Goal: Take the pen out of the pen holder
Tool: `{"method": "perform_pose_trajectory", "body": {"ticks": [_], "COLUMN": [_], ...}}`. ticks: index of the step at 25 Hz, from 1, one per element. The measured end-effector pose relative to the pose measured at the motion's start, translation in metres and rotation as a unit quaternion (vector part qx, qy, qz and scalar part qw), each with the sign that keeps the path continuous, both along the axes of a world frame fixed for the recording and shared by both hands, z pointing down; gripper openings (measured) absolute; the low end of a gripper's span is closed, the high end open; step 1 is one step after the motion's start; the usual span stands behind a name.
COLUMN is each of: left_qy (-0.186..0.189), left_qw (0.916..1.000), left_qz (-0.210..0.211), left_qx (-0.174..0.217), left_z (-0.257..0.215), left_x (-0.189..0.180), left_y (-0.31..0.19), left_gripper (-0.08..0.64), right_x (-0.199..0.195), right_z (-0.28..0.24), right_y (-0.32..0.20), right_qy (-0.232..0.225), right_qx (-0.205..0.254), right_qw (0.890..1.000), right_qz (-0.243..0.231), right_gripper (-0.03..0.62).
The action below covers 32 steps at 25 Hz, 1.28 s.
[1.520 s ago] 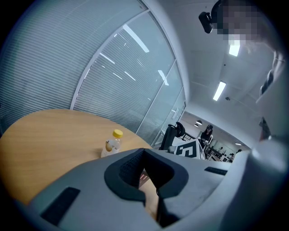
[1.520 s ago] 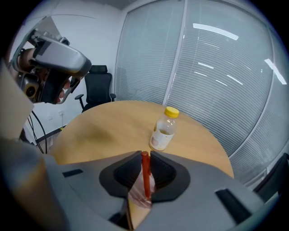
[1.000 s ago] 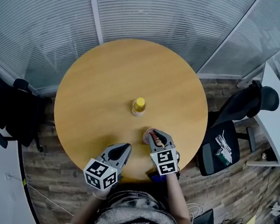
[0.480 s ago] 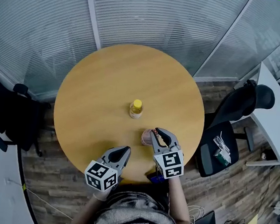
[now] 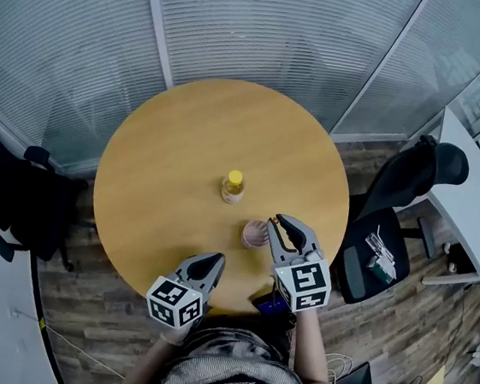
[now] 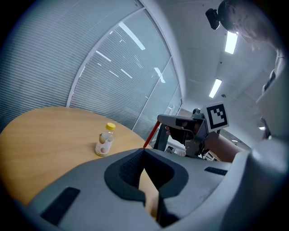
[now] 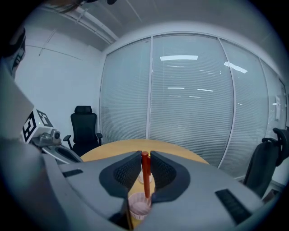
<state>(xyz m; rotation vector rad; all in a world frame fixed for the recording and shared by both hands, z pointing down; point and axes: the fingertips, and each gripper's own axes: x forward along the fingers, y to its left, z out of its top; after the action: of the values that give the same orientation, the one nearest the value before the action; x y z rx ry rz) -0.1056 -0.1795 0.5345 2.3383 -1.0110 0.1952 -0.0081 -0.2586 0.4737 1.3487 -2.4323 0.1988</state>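
Right gripper view | right gripper [image 7: 144,155] clamps red pen [image 7: 145,178] (by round pinkish pen holder [image 7: 139,208]) | left gripper [image 6: 143,151] closed

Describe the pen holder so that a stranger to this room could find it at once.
Find the round wooden table, then its edge nearest the person, where the right gripper holds a red pen. The pen holder is the small pinkish cup beside that gripper; unlike the yellow-capped bottle nearer the centre, it is open-topped.

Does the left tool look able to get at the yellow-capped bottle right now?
Probably yes: only bare table lies between the left tool, shut and empty, and the bottle; the pen holder stands aside.
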Motion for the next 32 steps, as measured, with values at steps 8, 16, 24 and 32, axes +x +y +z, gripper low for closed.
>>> {"method": "perform_pose_trajectory", "body": {"ticks": [8, 16, 24, 32], "left_qy": [0.0, 0.003, 0.008, 0.016], "left_qw": [0.9999, 0.9996, 0.9996, 0.9996], "left_qz": [0.01, 0.025, 0.025, 0.016], "left_qx": [-0.001, -0.01, -0.01, -0.017], "left_z": [0.001, 0.005, 0.0, 0.001], "left_x": [0.007, 0.016, 0.019, 0.02], "left_y": [0.008, 0.019, 0.025, 0.031], "left_gripper": [0.005, 0.005, 0.005, 0.005], "right_x": [0.006, 0.009, 0.009, 0.009], "right_z": [-0.035, -0.054, -0.055, -0.053], "right_y": [0.012, 0.024, 0.028, 0.031], "right_qy": [-0.001, -0.007, -0.015, -0.016], "right_qx": [0.026, 0.043, 0.041, 0.043], "right_qw": [1.0, 0.999, 0.999, 0.999], "right_qz": [0.002, 0.001, 0.0, -0.006], "right_gripper": [0.071, 0.071, 0.069, 0.069]}}
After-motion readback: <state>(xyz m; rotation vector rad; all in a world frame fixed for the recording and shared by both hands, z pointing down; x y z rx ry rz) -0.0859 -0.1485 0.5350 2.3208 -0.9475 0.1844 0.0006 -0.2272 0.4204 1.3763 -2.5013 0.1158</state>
